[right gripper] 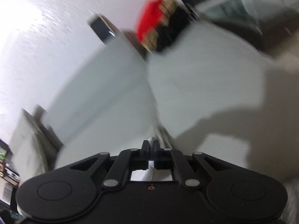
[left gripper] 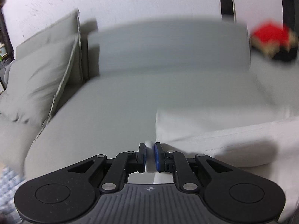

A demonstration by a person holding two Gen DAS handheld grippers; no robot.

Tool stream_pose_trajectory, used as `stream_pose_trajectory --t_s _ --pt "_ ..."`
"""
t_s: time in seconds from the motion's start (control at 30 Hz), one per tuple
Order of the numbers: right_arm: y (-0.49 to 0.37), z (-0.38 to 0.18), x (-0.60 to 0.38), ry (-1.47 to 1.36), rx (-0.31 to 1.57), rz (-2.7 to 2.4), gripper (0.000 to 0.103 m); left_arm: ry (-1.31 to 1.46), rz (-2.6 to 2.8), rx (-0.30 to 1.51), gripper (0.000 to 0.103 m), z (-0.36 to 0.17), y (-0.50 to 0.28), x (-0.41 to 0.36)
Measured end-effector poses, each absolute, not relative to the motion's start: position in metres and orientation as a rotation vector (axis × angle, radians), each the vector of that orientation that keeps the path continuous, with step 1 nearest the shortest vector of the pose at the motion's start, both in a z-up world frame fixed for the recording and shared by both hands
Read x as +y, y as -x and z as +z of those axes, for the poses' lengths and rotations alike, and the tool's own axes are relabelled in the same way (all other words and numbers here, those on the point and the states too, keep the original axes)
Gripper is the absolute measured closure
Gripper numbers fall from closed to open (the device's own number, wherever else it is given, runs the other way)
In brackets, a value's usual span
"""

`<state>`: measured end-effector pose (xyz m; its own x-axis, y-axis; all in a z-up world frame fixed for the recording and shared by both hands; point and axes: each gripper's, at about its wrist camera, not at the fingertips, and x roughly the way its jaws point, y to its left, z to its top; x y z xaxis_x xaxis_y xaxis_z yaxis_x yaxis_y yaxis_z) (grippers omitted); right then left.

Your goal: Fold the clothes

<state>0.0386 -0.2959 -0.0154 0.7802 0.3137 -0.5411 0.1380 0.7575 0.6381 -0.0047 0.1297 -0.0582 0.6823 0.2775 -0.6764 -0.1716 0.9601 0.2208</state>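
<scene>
Both of my views are smeared with motion blur, so edges and fine detail are hard to read. In the left wrist view the white garment (left gripper: 224,140) runs off the right and bottom edges, and I cannot tell what kind of clothing it is. My left gripper (left gripper: 149,154) has its blue pads drawn close together with a bit of white cloth pinched between them at the garment's near left corner. In the right wrist view, tilted hard to one side, my right gripper (right gripper: 151,152) is clamped nearly flat on a white fold of the garment (right gripper: 233,112), more of which shows through the gap behind the fingers. The rest of the cloth spreads away to the right as a pale mass with a shadow across it; its outline is too soft to trace.

The garment lies on a grey sofa (left gripper: 130,102), on the seat cushion in front of the backrest. Two grey pillows (left gripper: 41,78) lean at the sofa's left end. Something red and black with tan edges (left gripper: 271,41) sits at the far right, too blurred to name. Behind the sofa stands a white textured wall (left gripper: 130,0) with a dark rectangular patch (left gripper: 227,5) on it.
</scene>
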Motion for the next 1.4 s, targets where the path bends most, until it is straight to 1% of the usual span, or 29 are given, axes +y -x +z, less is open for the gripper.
stream_pose_trajectory --t_s 0.03,0.07,0.13,0.17,0.27,0.37,0.43,0.47,0.53,0.57,0.6,0.67,0.73,0.8,0.83,0.9,0.97,1.07,1.13,1.2,1.23,1.27,1.4 --pt "-0.033 -0.017 -0.295 -0.703 0.694 0.098 0.092 -0.163 0.263 0.788 0.085 -0.060 0.015 0.129" --pt "-0.028 -0.019 -0.294 -0.688 0.704 0.092 0.090 -0.182 0.273 0.796 0.082 -0.062 0.026 0.128" --pt "-0.017 -0.022 -0.292 -0.658 0.725 0.081 0.074 -0.181 0.268 0.770 0.076 -0.058 0.045 0.130" --pt "-0.012 -0.024 -0.291 -0.642 0.735 0.075 0.073 -0.171 0.260 0.748 0.069 -0.054 0.055 0.133" --pt "0.004 -0.028 -0.288 -0.596 0.766 0.057 0.071 -0.115 0.206 0.665 0.067 -0.045 0.066 0.130" --pt "0.011 -0.036 -0.279 -0.565 0.825 0.092 0.071 -0.059 0.107 0.635 0.066 -0.044 0.033 0.113" --pt "0.009 -0.044 -0.268 -0.554 0.887 0.158 0.072 -0.074 0.039 0.638 0.060 -0.051 -0.002 0.091" --pt "0.008 -0.048 -0.262 -0.548 0.918 0.191 0.071 -0.087 0.021 0.647 0.058 -0.056 -0.021 0.081" --pt "0.006 -0.056 -0.251 -0.536 0.979 0.257 0.071 -0.137 0.035 0.720 0.057 -0.075 -0.050 0.067" --pt "0.005 -0.059 -0.246 -0.530 1.010 0.291 0.069 -0.165 0.046 0.764 0.058 -0.086 -0.062 0.062" --pt "0.004 -0.063 -0.240 -0.523 1.040 0.324 0.066 -0.191 0.041 0.824 0.061 -0.097 -0.070 0.059" --pt "0.002 -0.071 -0.229 -0.509 1.100 0.391 0.066 -0.244 -0.024 0.938 0.063 -0.109 -0.049 0.062" --pt "0.000 -0.078 -0.218 -0.495 1.159 0.459 0.058 -0.262 -0.096 0.988 0.062 -0.103 -0.008 0.073" --pt "0.001 -0.084 -0.213 -0.490 1.195 0.506 0.056 -0.213 -0.137 0.977 0.060 -0.091 0.036 0.094" --pt "0.008 -0.081 -0.223 -0.511 1.164 0.485 0.050 -0.177 -0.139 0.955 0.058 -0.085 0.056 0.106" --pt "0.022 -0.076 -0.242 -0.552 1.103 0.443 0.046 -0.085 -0.070 0.876 0.056 -0.074 0.077 0.134" --pt "0.037 -0.071 -0.261 -0.593 1.041 0.401 0.046 0.045 0.029 0.802 0.054 -0.066 0.076 0.159" --pt "0.027 -0.064 -0.275 -0.655 0.918 0.335 0.050 0.208 0.109 0.759 0.053 -0.067 0.046 0.180" --pt "0.014 -0.057 -0.276 -0.644 0.822 0.289 0.060 0.218 0.122 0.733 0.053 -0.070 0.024 0.184" --pt "-0.001 -0.053 -0.279 -0.608 0.739 0.248 0.066 0.188 0.114 0.719 0.053 -0.073 -0.002 0.184" --pt "-0.011 -0.055 -0.281 -0.598 0.725 0.228 0.069 0.165 0.104 0.720 0.053 -0.075 -0.013 0.182" --pt "-0.021 -0.056 -0.283 -0.589 0.711 0.208 0.070 0.136 0.091 0.721 0.053 -0.076 -0.025 0.180" --pt "-0.077 -0.082 -0.288 -0.618 0.784 0.205 0.070 0.124 0.043 0.719 0.053 -0.083 -0.065 0.171"
